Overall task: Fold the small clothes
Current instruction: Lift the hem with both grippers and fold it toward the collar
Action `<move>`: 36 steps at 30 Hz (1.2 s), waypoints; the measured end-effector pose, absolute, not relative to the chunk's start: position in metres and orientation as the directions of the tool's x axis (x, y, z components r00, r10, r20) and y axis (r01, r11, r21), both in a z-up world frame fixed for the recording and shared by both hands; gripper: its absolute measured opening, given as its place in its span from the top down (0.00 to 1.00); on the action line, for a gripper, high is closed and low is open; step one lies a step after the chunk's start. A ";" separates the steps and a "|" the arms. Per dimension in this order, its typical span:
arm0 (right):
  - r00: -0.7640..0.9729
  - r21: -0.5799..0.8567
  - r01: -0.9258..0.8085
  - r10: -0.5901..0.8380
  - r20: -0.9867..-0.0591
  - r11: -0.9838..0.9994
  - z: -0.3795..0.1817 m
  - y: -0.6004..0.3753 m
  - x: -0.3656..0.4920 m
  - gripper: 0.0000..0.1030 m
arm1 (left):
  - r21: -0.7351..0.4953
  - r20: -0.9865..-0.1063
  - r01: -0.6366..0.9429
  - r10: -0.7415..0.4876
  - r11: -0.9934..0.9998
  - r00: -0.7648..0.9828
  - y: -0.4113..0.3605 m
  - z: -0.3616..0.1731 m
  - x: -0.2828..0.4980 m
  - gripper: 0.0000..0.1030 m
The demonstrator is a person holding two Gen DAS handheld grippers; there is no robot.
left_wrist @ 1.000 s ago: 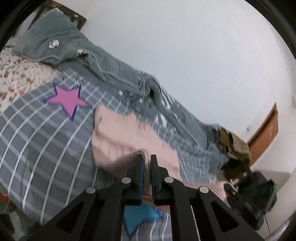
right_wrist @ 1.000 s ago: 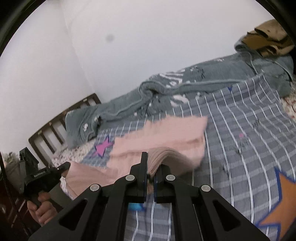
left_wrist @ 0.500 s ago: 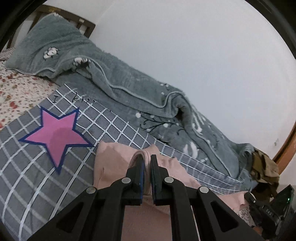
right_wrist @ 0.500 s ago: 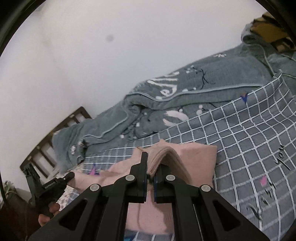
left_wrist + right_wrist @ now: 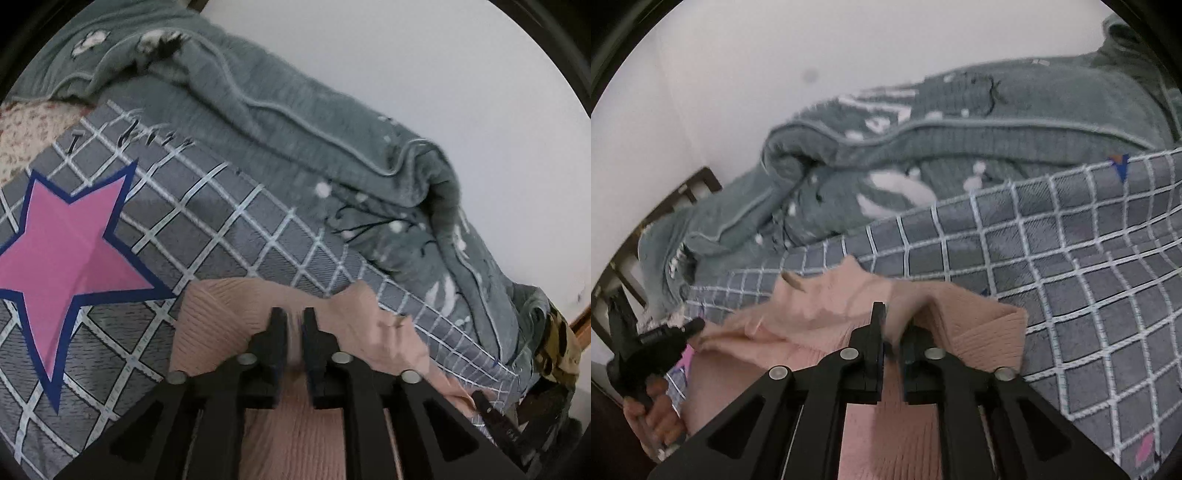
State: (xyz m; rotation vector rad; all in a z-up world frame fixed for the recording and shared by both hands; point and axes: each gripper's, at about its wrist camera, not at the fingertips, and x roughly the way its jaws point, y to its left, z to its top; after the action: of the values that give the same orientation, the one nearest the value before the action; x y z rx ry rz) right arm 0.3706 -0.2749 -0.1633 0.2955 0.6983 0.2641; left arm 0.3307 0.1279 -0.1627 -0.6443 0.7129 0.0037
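A: The pink knit top [image 5: 218, 325] lay on the grey checked bedsheet [image 5: 229, 221], its far edge doubled over toward the rolled grey blanket [image 5: 314, 122]. Which step was that?

B: The end of a fold, I'd judge. Both tools were letting go. The left gripper [image 5: 294, 326] had its jaws opening, a narrow gap with pink cloth between them.

A: And the right gripper [image 5: 893, 332]?

B: Also opening, barely parted, a fold of the top between its jaws near the ribbed hem corner [image 5: 990, 332]; blur hid whether the pads pressed on it.

A: What did the next move call for?

B: Probably opening fully, drawing back without dragging the cloth, then taking a fresh edge for another fold.
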 end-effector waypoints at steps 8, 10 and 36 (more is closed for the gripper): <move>0.735 0.186 -0.184 0.261 -0.626 0.965 -0.170 -0.259 0.356 0.67 | -0.491 -0.586 -0.191 -0.160 0.850 0.794 0.123 -0.156 0.319 0.42; 0.731 0.145 -0.191 0.239 -0.639 0.971 -0.165 -0.257 0.349 0.67 | -0.480 -0.589 -0.184 -0.160 0.858 0.792 0.120 -0.157 0.314 0.42; 0.719 0.285 -0.078 0.251 -0.648 0.955 -0.191 -0.310 0.208 0.58 | -0.491 -0.615 -0.076 -0.283 0.868 0.736 0.126 -0.192 0.176 0.29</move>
State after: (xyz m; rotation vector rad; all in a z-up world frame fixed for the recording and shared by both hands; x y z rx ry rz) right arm 0.2080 -0.3101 -0.1911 0.2453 0.7482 0.1840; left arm 0.1765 0.1265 -0.1922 -0.5187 0.7432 -0.1196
